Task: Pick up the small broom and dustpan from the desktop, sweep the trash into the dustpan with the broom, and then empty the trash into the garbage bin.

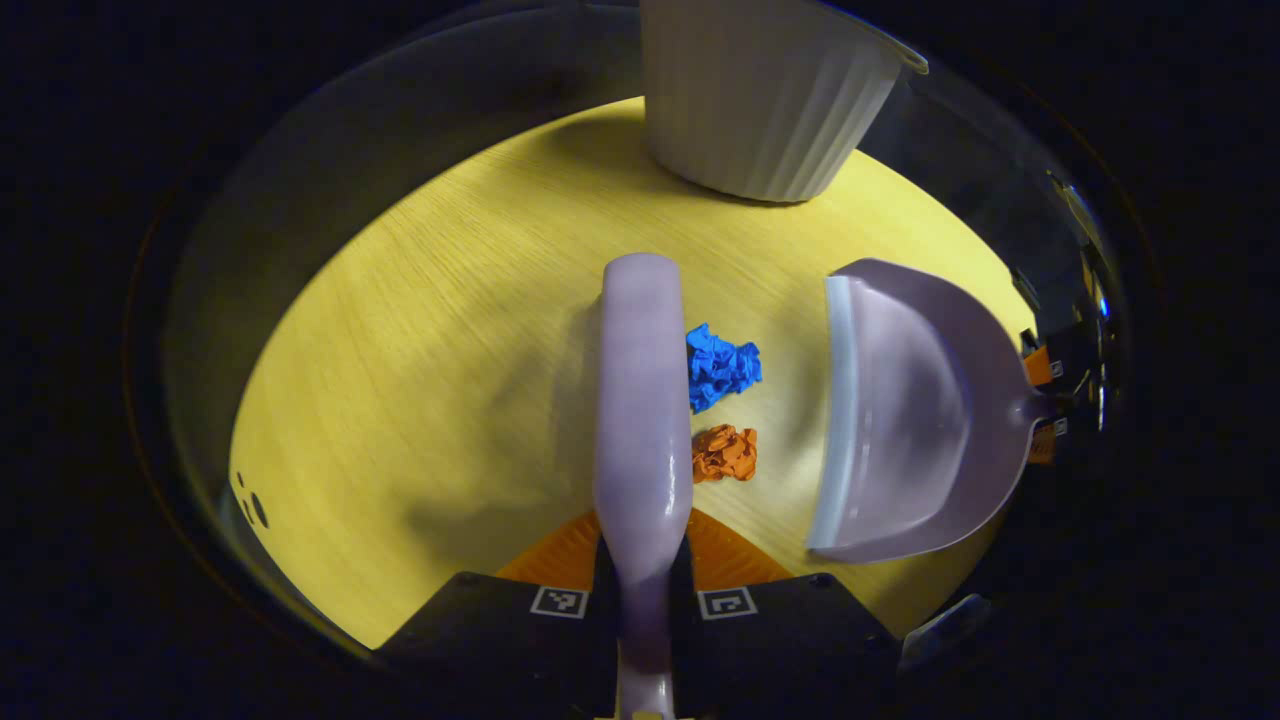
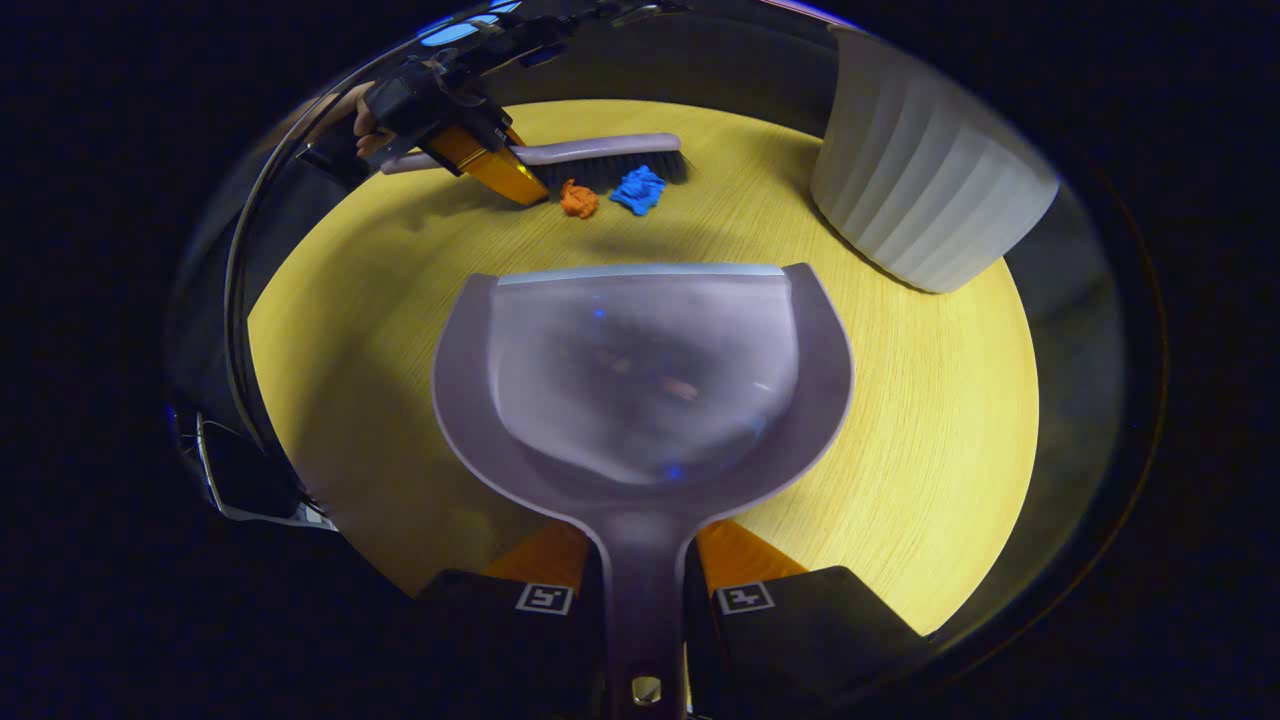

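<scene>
— Pinching the lilac plastic handle of the small broom point(image 1: 640, 400), the left gripper point(image 1: 640, 600) is sitting closest to its own camera, both black fingers pressing on the handle from either side. What is the other one doing?

— In the right gripper view, the right gripper point(image 2: 645, 600) is clamping the stem of the lilac plastic dustpan point(image 2: 640, 370), whose pale front lip is facing the trash across the yellow wood-grain worktop point(image 2: 920, 420).

— So the pick-up looks done and the sweeping is starting?

— I'm judging it that way. The broom's dark bristles are resting just beside the crumpled blue paper scrap point(image 1: 722, 366) and the crumpled orange paper scrap point(image 1: 725, 453), with both scraps lying between broom and dustpan, apart from its lip.

— What is the next move asking for?

— Probably a steady push of the broom toward the lip, while the dustpan is kept low so nothing slips under.

— And the ribbed pale grey garbage bin point(image 2: 925, 190)?

— Standing on the worktop's far side, its top cut off, so its inside is hidden. Whether the lip is touching the worktop is hard to tell.
</scene>
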`<state>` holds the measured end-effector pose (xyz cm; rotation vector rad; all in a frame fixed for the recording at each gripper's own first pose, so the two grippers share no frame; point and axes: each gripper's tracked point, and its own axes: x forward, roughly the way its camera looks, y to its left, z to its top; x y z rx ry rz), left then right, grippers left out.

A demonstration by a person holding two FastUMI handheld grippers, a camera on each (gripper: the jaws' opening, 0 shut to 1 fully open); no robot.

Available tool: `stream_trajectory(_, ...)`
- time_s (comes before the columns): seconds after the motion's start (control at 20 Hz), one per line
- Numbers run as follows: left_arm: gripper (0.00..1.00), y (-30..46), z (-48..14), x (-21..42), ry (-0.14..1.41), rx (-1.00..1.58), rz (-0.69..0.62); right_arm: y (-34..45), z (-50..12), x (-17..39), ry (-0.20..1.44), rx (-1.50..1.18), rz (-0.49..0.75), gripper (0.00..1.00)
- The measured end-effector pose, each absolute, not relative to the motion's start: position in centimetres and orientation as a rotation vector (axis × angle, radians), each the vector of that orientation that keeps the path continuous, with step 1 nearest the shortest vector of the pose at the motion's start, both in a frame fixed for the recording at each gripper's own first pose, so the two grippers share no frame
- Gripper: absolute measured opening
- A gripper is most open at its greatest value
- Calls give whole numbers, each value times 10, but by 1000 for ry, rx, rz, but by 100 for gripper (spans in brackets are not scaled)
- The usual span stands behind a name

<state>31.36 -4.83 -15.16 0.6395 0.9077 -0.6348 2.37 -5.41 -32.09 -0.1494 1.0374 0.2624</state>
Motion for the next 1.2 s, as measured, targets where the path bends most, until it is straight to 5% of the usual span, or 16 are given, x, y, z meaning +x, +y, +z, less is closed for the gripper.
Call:
stream_trajectory(0.4, 25, -47, -121, 302, 990, 646, -815, -63, -319, 26, 1019, -221, 312, 34)
stream_trajectory(0.5, 26, -48, -111, 300, 1001, 649, -847, -64, -320, 26, 1013, -227, 310, 41)
stream_trajectory(1.2, 26, -23, -81, 254, 824, 369, -690, -67, -322, 29, 991, -221, 247, 37)
